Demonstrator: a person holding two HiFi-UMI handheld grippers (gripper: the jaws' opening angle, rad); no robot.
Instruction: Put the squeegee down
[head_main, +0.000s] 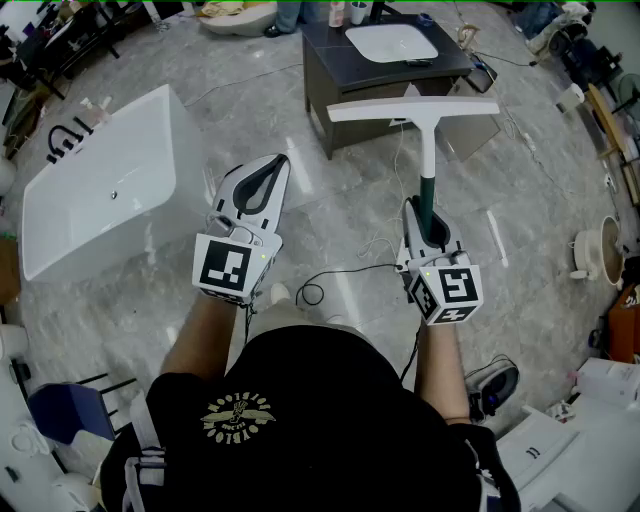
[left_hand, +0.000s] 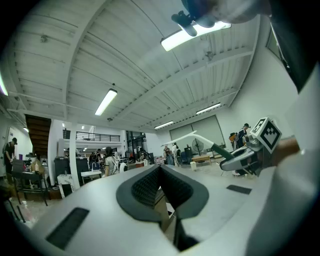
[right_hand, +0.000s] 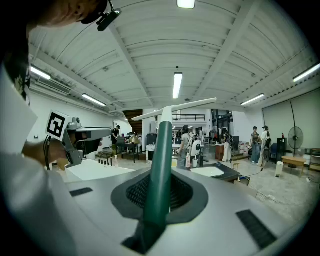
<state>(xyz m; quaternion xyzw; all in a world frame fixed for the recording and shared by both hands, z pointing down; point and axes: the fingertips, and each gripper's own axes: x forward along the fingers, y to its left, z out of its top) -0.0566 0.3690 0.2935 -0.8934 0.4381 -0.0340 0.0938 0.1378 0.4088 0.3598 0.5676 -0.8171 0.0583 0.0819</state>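
The squeegee has a white blade (head_main: 415, 108) and a white shaft ending in a dark green handle (head_main: 428, 195). My right gripper (head_main: 427, 212) is shut on that handle and holds the squeegee out in the air above the floor, blade farthest from me. In the right gripper view the green handle (right_hand: 160, 165) runs up between the pads to the blade (right_hand: 172, 111). My left gripper (head_main: 278, 162) hangs level to the left, shut, with nothing in it; its pads (left_hand: 150, 187) meet at the tip. From the left gripper view the squeegee (left_hand: 200, 140) and the right gripper (left_hand: 250, 154) show at the right.
A white bathtub (head_main: 100, 190) stands on the marble floor at the left. Ahead is a dark vanity (head_main: 330, 75) with a white basin (head_main: 392, 42). A black cable (head_main: 330, 280) lies below the grippers, a white strip (head_main: 497, 238) at the right. Boxes and clutter line the right edge.
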